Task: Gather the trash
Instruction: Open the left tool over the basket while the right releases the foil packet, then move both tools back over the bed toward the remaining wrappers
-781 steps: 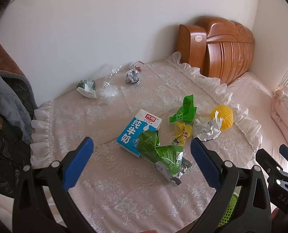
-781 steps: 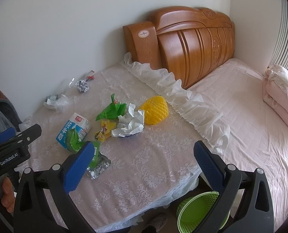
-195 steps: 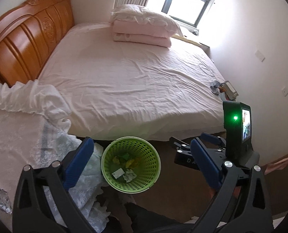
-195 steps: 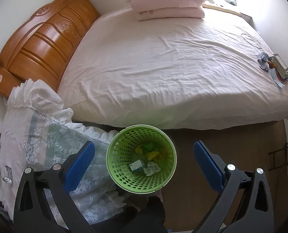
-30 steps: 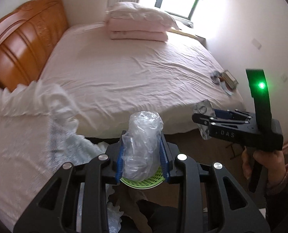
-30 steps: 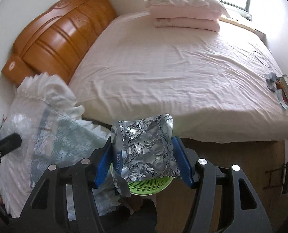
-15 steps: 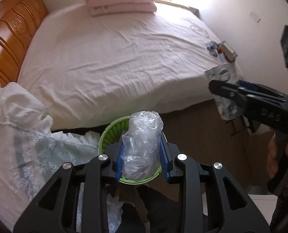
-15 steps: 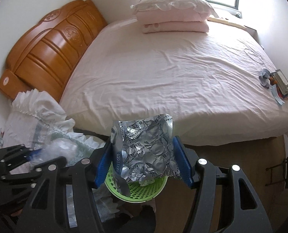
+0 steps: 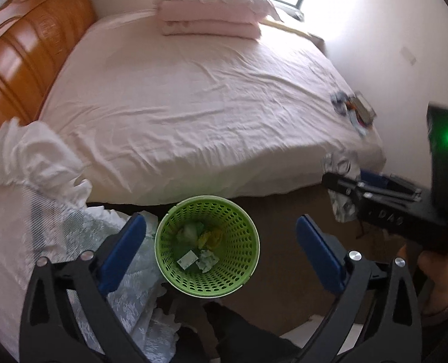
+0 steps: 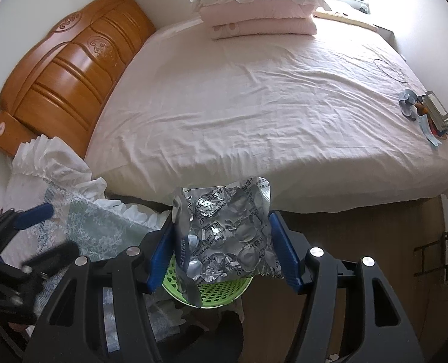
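two tongs: my left gripper [image 9: 221,252] is spread wide and empty above the green basket [image 9: 248,267], which holds several scraps. my right gripper [image 10: 224,249] pinches a crumpled foil blister sheet [image 10: 228,243] over the basket's rim, beside the bed [image 10: 254,96].

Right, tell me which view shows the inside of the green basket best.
Left wrist. It looks straight down into the green perforated plastic basket, showing scraps at its bottom. In the right wrist view only a strip of the basket shows below the crumpled silver foil blister pack.
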`<state>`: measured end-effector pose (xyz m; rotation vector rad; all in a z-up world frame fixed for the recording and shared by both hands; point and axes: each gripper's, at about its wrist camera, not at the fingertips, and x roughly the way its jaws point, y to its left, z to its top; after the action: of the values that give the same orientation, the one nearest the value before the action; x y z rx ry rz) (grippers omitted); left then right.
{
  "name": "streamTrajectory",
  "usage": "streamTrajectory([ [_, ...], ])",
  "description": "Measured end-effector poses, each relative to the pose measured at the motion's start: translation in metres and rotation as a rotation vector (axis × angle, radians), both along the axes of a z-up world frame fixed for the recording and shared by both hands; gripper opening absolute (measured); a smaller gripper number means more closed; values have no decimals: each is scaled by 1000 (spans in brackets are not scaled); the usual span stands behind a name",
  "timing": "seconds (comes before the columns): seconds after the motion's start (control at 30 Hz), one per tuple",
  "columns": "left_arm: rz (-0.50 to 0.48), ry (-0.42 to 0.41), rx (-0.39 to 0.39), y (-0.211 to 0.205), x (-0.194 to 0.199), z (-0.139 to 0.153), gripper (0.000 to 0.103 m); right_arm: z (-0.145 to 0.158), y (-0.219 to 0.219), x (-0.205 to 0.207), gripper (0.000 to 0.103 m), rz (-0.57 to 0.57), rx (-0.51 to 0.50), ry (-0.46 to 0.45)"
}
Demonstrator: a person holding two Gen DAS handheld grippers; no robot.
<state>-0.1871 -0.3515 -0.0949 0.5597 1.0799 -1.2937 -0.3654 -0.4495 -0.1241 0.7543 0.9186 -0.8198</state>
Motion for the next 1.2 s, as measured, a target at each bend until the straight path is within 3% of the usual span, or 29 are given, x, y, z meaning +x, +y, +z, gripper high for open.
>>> streamTrajectory([
  [0.23,39,-71,-52,27,11,34,95,-2,10,16,63,34,9,-13],
  [0.5,104,-84,-96,65,24,56,95,-19,27,53,64,128,51,9],
  [0.57,124,-85,-96,72,29,56,95,-23,33,63,72,151,58,37],
  [0.63,153,-76,-96,80,35,55,95,-24,42,75,93,173,34,80],
  [0.73,204,-65,-106,92,47,56,95,-25,52,85,100,194,18,107],
  [0.93,305,-91,-121,124,70,61,95,-7,61,93,100,207,-7,89],
  [1.2,496,-97,-115,183,114,62,95,51,89,115,100,309,-116,3],
])
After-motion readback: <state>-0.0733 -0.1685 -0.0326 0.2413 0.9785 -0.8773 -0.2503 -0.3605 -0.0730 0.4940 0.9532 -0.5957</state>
